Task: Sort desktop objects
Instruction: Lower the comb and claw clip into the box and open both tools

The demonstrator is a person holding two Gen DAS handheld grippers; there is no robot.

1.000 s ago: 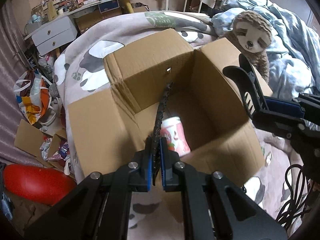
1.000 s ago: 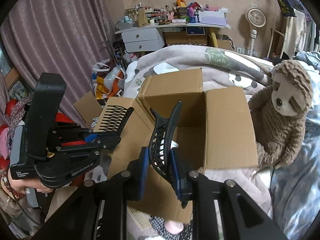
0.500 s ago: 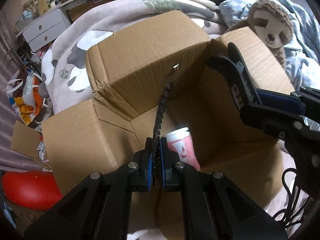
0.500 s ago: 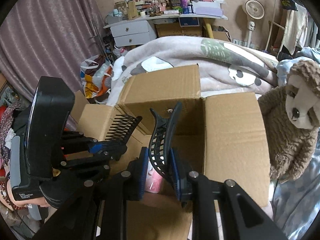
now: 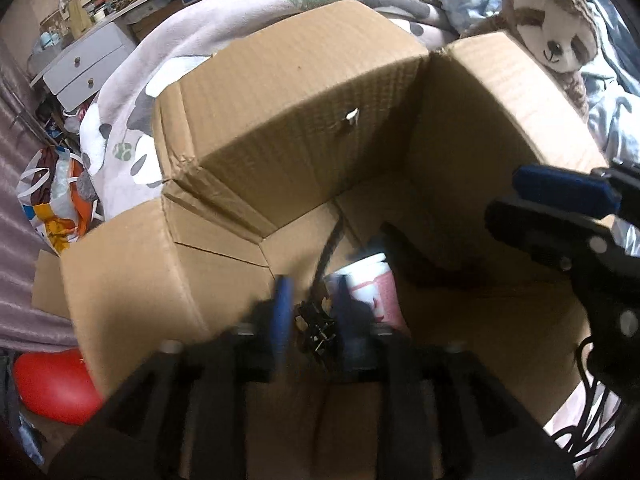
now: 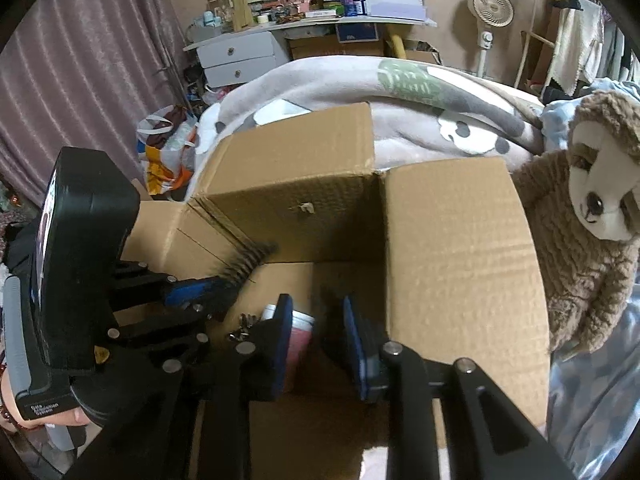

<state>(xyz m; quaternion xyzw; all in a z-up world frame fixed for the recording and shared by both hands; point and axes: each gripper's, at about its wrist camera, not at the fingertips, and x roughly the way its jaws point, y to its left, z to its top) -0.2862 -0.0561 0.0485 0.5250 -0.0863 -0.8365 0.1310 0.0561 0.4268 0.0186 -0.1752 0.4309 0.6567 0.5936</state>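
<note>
An open cardboard box fills both views; it also shows in the right wrist view. My left gripper is open over the box, and a black comb drops blurred between its fingers. In the right wrist view the comb is just beyond the left gripper's tips. My right gripper is open and empty above the box. A blurred black hair claw lies inside the box beside a pink and white cup. The cup shows between the right fingers.
A plush sloth sits right of the box on blue bedding. A panda blanket lies behind the box. A cluttered desk with grey drawers stands at the back. A red object lies low left.
Both grippers have opened over the box. The comb has left the left fingers and the hair claw has left the right fingers and dropped into the box.
</note>
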